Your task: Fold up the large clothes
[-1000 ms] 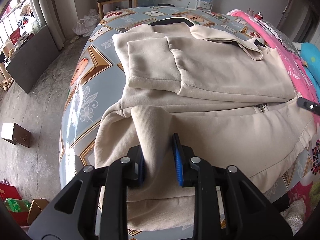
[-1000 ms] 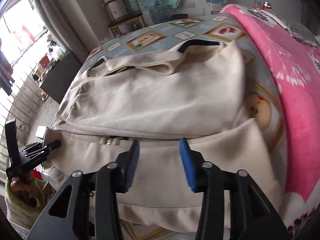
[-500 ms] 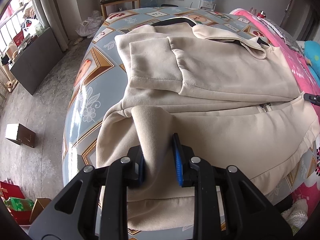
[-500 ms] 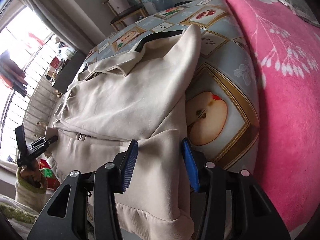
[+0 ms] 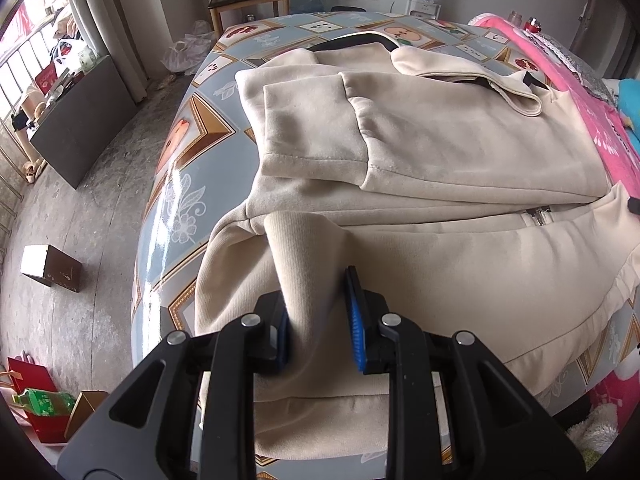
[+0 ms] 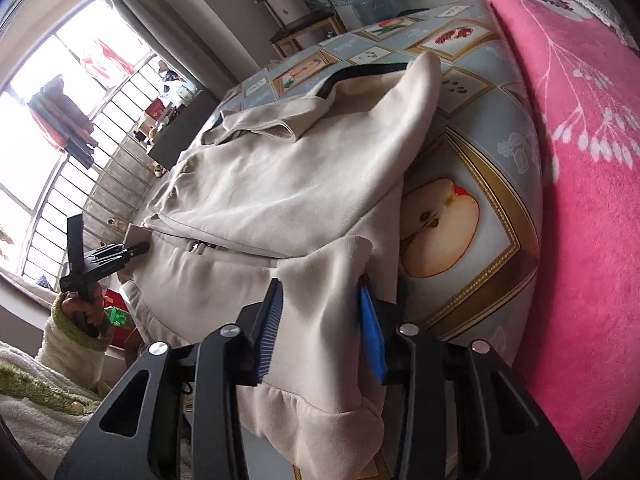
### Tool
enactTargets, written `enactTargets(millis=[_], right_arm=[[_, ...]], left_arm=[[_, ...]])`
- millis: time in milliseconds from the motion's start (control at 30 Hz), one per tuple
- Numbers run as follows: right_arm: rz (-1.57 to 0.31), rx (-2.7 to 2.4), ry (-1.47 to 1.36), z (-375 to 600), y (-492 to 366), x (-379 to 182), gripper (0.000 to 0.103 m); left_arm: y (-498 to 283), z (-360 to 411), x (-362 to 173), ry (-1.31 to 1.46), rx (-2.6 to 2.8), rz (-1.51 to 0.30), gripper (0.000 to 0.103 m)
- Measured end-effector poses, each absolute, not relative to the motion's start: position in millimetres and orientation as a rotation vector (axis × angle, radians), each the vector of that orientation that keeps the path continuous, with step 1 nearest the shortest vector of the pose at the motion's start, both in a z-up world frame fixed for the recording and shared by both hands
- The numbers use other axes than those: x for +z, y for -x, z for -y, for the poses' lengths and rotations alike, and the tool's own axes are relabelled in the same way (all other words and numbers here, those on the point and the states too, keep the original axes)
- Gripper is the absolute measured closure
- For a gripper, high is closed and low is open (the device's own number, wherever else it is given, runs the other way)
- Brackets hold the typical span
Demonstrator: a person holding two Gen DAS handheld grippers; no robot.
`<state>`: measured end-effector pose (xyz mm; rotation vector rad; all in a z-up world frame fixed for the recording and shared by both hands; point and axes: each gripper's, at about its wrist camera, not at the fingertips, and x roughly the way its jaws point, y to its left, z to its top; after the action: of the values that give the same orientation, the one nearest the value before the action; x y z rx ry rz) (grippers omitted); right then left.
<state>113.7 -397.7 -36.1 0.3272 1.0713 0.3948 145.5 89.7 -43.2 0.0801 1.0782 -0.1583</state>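
Wooden chair [image 5: 249, 2], pink blanket [image 6: 580, 160]

Right gripper [image 6: 320, 320]: moved from above the hem's middle to the cream jacket's [image 6: 288, 184] right-hand lower corner, blue pads now either side of a raised fold. Its view tilted, showing more pink blanket [image 6: 580, 200]. Left view slightly shifted.

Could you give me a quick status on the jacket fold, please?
Left gripper pinching cream jacket hem. Right gripper open around opposite corner. Sleeves already folded in. Nothing obstructing.
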Motion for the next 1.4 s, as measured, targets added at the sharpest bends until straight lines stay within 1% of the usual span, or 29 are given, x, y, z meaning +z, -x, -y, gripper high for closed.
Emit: enactTargets(millis=[33, 67, 133, 200, 233, 300, 400, 600, 900, 1400], right_arm=[[-1.082, 0.369, -0.313, 396, -114, -39, 0.077], [-1.088, 0.348, -0.299, 396, -113, -40, 0.080], [-1.083, 0.301, -0.258, 390, -110, -38, 0.090], [-1.067, 0.258, -0.221, 382, -105, -30, 0.093], [-1.055, 0.230, -0.194, 376, -102, -25, 0.094], [-1.035, 0.173, -0.141, 366, -96, -16, 0.094], [-1.000, 0.098, -0.078, 353, -87, -3, 0.095], [-0.927, 0.006, -0.019, 335, -68, 20, 0.096], [-0.862, -0.043, -0.016, 320, -41, 40, 0.096], [-0.772, -0.088, -0.012, 311, -28, 68, 0.096]], left_arm=[[-146, -89, -43, -0.081, -0.154, -1.079, 0.080], [-146, -89, -43, -0.085, -0.148, -1.079, 0.080], [-146, -87, -43, -0.097, -0.135, -1.079, 0.080], [-145, -84, -42, -0.111, -0.121, -1.077, 0.086], [-144, -82, -41, -0.118, -0.114, -1.076, 0.087], [-142, -79, -39, -0.134, -0.096, -1.075, 0.093], [-136, -75, -34, -0.152, -0.083, -1.067, 0.096], [-123, -78, -15, -0.127, -0.091, -1.033, 0.097], [-101, -84, 8, -0.098, -0.120, -0.978, 0.097], [-83, -91, 42, -0.072, -0.138, -0.879, 0.098]])
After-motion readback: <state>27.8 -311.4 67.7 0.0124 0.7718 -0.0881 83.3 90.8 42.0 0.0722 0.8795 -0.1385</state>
